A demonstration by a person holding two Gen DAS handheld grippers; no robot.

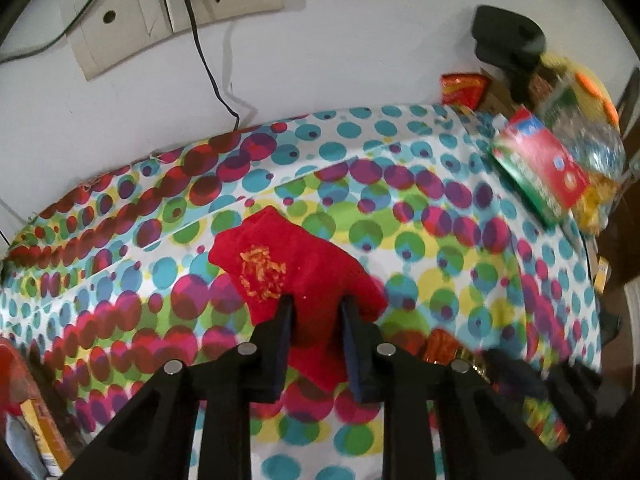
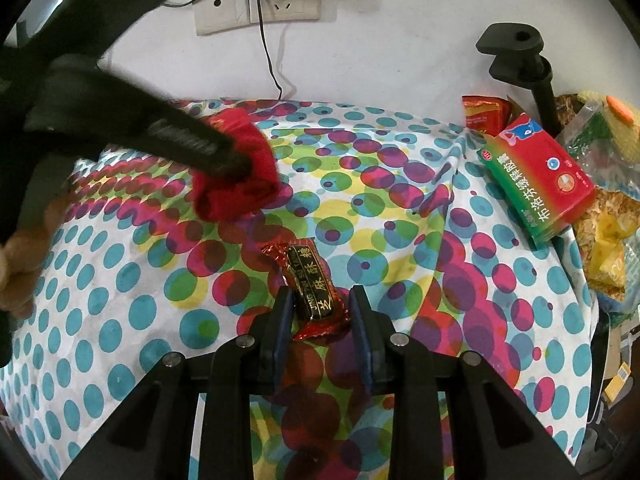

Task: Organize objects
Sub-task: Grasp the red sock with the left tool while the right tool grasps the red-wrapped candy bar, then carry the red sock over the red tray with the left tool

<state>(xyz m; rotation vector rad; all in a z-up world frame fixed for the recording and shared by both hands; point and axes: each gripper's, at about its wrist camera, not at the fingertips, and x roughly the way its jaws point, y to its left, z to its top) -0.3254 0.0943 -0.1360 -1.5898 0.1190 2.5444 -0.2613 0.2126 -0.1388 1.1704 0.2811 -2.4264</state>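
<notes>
Pinching now: your left gripper (image 1: 316, 304) is clamped on the one red embroidered pouch (image 1: 280, 272) over the dotted cloth (image 1: 440, 216), your right gripper (image 2: 320, 300) squeezes the single red-wrapped candy (image 2: 316, 292), and one red-green medicine box (image 2: 536, 184) sits at the cloth's far right edge.

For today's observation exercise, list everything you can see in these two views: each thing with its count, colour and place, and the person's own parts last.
red pouch: one, red with gold embroidery, on the cloth, pinched at its near edge
wrapped candy: one, red and black, on the cloth
medicine box: one, green and red, right edge of cloth
spotted cloth: one, multicoloured dots, covering the surface
snack packets: several, yellow and clear, far right
wall sockets: two plates, beige, on the wall
black clamp: one, upper right
left gripper: jaws shut on the pouch
right gripper: jaws shut on the candy
hand: one, left edge
</notes>
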